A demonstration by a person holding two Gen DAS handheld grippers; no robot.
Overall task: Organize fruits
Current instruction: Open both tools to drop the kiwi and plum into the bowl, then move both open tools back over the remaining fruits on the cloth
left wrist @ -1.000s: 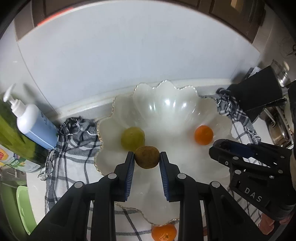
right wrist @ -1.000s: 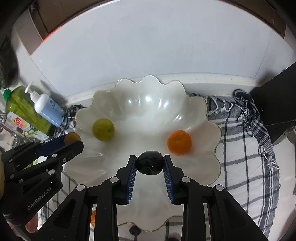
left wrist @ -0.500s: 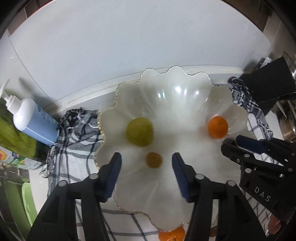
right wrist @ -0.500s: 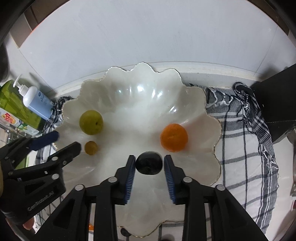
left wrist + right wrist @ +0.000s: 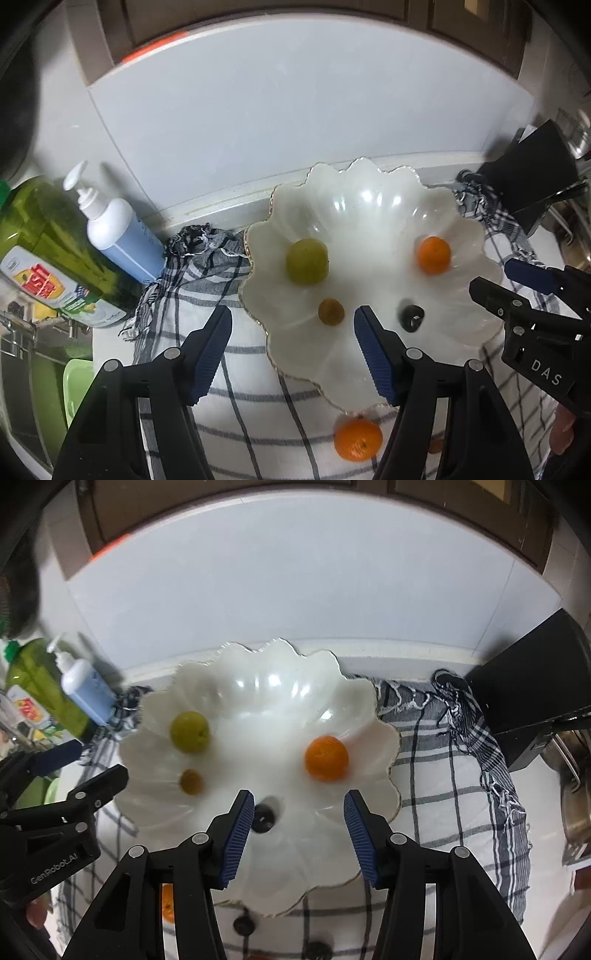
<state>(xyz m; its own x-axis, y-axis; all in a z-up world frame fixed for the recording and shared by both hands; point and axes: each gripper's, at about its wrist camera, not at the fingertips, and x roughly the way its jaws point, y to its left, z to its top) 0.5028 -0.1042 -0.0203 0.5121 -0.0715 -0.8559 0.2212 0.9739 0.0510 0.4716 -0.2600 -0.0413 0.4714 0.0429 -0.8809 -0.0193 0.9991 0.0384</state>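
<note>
Release step: left gripper [image 5: 291, 345] and right gripper [image 5: 299, 825] jaws just opened, empty, over bowl [image 5: 384, 738]. Next: fetch orange [image 5: 357, 439] off cloth [image 5: 251, 417].

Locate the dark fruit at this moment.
The dark fruit lies loose in the scalloped white bowl, near its front, below-left of the orange fruit in the right wrist view.

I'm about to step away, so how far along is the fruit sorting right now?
Four fruits lie in the white bowl: green fruit, orange, small brown fruit, dark fruit. Left gripper and right gripper have just been opening; nothing is between their pads. Left on the checked cloth: another orange and two small dark fruits.
</note>
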